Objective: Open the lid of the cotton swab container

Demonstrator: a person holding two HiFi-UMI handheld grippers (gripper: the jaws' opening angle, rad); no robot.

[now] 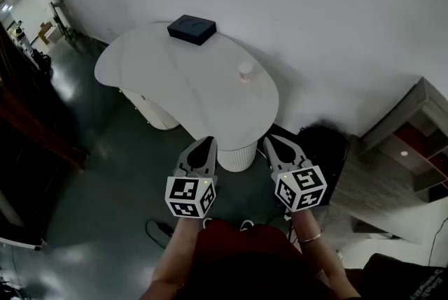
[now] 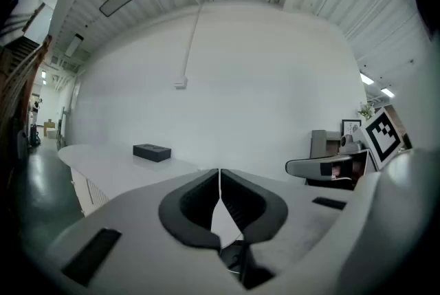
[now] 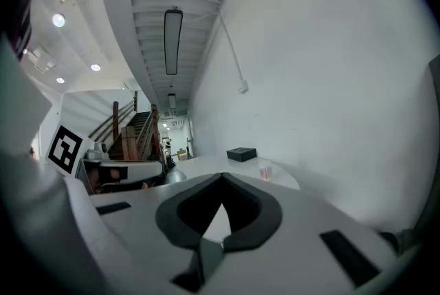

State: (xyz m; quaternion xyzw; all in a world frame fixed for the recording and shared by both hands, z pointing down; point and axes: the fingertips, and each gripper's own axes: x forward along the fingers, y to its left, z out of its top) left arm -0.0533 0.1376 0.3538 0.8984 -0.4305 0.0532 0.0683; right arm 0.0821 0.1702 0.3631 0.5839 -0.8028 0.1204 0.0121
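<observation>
By the counter at 6 o'clock, left tool and right tool hover empty, jaws together; swab container stands at 3 o'clock.

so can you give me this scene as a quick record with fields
surface: white rounded table
cotton swab container: small, upright, near the table's right edge; lid state too small to tell
black box: at the table's far end
left tongs: shut, nothing held, at the table's near end
right tongs: shut, nothing held, beside the left, apart from the container
task progress: container not yet touched
</observation>
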